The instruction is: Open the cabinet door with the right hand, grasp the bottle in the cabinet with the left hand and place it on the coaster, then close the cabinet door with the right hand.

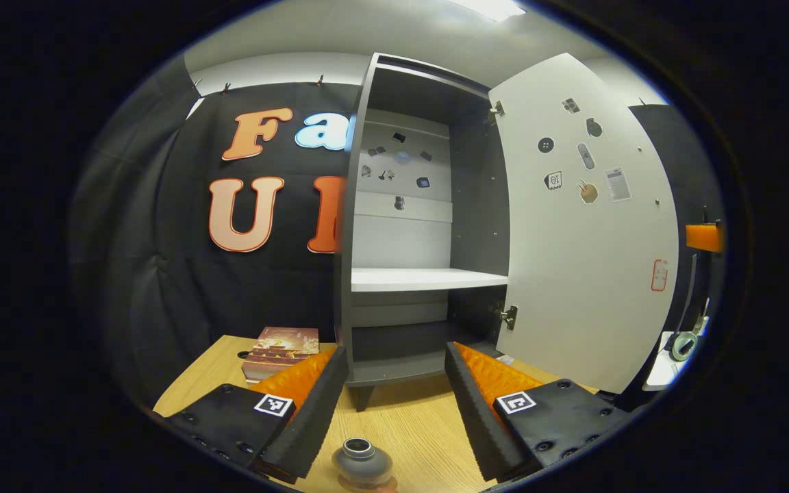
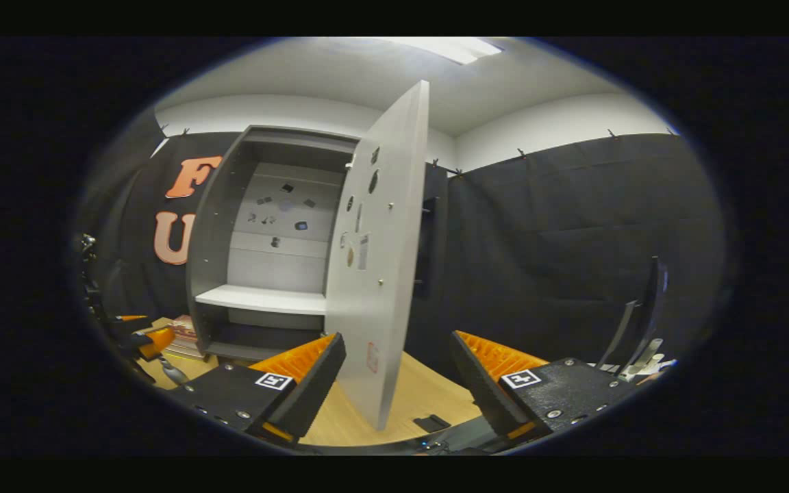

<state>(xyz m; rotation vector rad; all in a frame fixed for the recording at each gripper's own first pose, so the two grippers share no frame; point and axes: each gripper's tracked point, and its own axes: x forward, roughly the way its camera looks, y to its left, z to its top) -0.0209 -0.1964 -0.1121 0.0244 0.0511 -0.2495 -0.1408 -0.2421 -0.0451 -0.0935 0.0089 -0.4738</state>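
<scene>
The grey cabinet [image 1: 422, 205] stands wide open, and its white door [image 1: 586, 226] is swung out to the right. Its white shelf [image 1: 429, 279] is bare. A small grey bottle [image 1: 362, 462] stands upright on the wooden table [image 1: 408, 418], low between the spread fingers of my left gripper [image 1: 396, 354], which is open and does not touch it. What lies under the bottle is cut off at the view's edge. In the right gripper view, my right gripper [image 2: 398, 341] is open, with the door's edge [image 2: 384, 274] ahead between its fingers and untouched. The left gripper [image 2: 142, 339] is at the far left.
A stack of books [image 1: 279, 350] lies on the table left of the cabinet. A small black object [image 2: 432, 422] lies on the table near the door's foot. A dark stand [image 2: 641, 308] rises at the far right. Black cloth walls close in behind.
</scene>
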